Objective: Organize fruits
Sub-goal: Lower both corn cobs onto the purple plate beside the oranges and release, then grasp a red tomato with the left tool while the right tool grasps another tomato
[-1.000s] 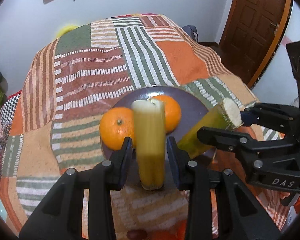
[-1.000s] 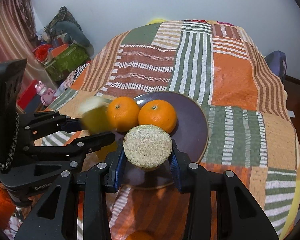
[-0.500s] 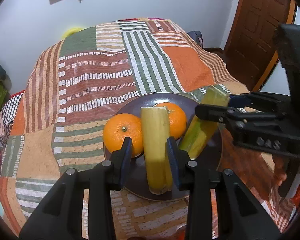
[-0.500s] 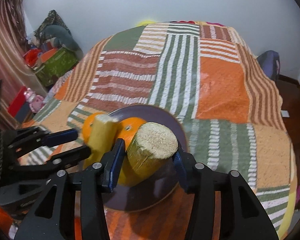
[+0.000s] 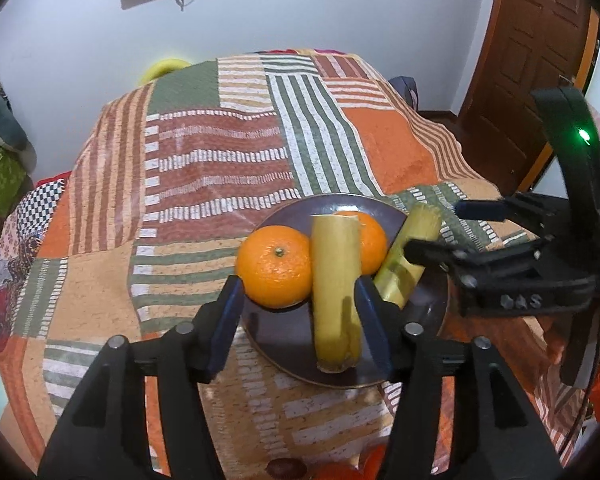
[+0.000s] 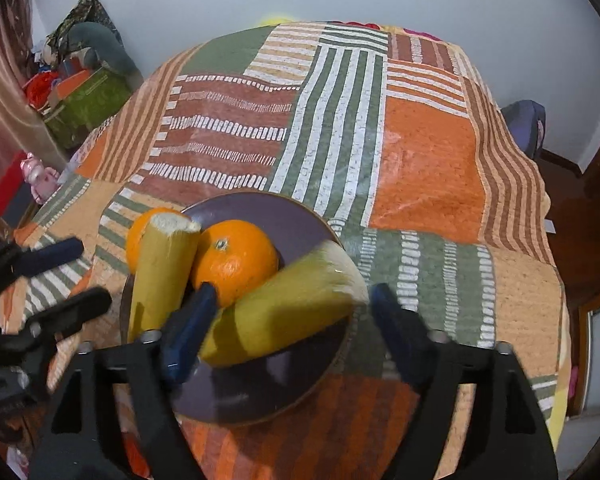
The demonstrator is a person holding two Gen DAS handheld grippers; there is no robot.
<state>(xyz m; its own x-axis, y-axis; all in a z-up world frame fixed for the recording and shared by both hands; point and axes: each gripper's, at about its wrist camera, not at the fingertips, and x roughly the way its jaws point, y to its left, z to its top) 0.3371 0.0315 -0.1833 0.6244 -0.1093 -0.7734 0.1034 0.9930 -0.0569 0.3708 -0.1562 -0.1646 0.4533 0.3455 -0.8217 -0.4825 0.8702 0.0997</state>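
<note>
Resting on purple plate [image 5: 380,210] beside two oranges [image 5: 275,266]: stiff, light sugarcane pieces [image 5: 335,284], grip mid-length; left gripper [image 5: 300,320] and right gripper [image 6: 290,318] both spread wide

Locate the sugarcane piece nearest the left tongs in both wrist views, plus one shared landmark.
Left wrist view: the sugarcane piece stands lower centre, lengthwise between the open left tongs, leaning on the oranges.
Right wrist view: the same sugarcane piece is at left of centre, its cut end up, beside the left tongs.
Shared landmark: the purple plate under both cane pieces.
</note>
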